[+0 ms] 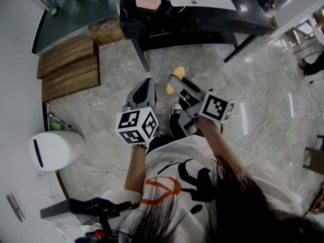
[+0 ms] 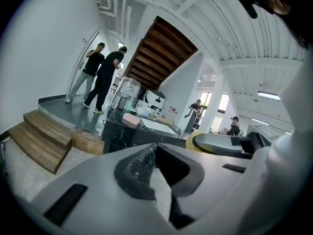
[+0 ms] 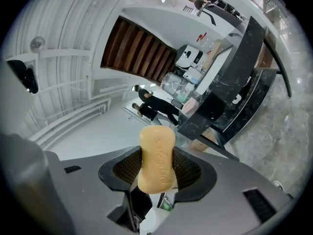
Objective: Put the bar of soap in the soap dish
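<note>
The yellow bar of soap (image 3: pixel 156 158) stands on end between the jaws of my right gripper (image 3: pixel 157 166), which is shut on it. In the head view that gripper (image 1: pixel 175 81) is held low over the floor, with the soap (image 1: pixel 178 72) showing at its tip. The pink soap dish (image 1: pixel 148 2) sits on the black table (image 1: pixel 202 19) well ahead of both grippers. It also shows as the pink soap dish (image 2: pixel 131 120) in the left gripper view. My left gripper (image 1: pixel 147 83) hangs beside the right one, and the left gripper (image 2: pixel 155 148) has its jaws together on nothing.
Wooden steps (image 1: pixel 68 67) lie at the left, next to the table. A white bin (image 1: pixel 53 150) stands near my left side. Cables (image 1: pixel 258 130) trail over the stone floor at the right. Two people (image 2: pixel 102 77) stand far behind the table.
</note>
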`<state>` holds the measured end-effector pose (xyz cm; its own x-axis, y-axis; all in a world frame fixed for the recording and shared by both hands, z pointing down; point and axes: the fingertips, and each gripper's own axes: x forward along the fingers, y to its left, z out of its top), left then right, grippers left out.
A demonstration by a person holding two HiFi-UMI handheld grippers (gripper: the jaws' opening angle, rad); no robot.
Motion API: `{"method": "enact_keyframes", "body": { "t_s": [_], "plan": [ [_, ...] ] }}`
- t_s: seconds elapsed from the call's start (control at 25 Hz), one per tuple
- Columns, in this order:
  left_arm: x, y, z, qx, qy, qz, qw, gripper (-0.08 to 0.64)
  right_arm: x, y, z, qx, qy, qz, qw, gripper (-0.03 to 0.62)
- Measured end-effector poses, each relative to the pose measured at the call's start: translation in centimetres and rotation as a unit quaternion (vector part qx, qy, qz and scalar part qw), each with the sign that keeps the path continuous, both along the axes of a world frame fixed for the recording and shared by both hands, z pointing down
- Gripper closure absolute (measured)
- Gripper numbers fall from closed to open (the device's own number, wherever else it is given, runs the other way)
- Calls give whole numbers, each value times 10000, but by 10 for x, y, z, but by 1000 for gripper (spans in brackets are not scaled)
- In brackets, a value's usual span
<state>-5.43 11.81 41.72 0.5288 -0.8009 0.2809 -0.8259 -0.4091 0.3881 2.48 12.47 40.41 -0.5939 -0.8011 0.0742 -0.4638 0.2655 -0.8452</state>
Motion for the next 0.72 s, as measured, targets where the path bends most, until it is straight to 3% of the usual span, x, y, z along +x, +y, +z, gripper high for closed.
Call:
{"method": "enact_keyframes", "body": {
  "t_s": [0.72],
  "plan": [
    [50,-133,-5,-37,-98,-288,9995,558,54,-141,2,-69,-32,-312,9995,397]
  ]
}}
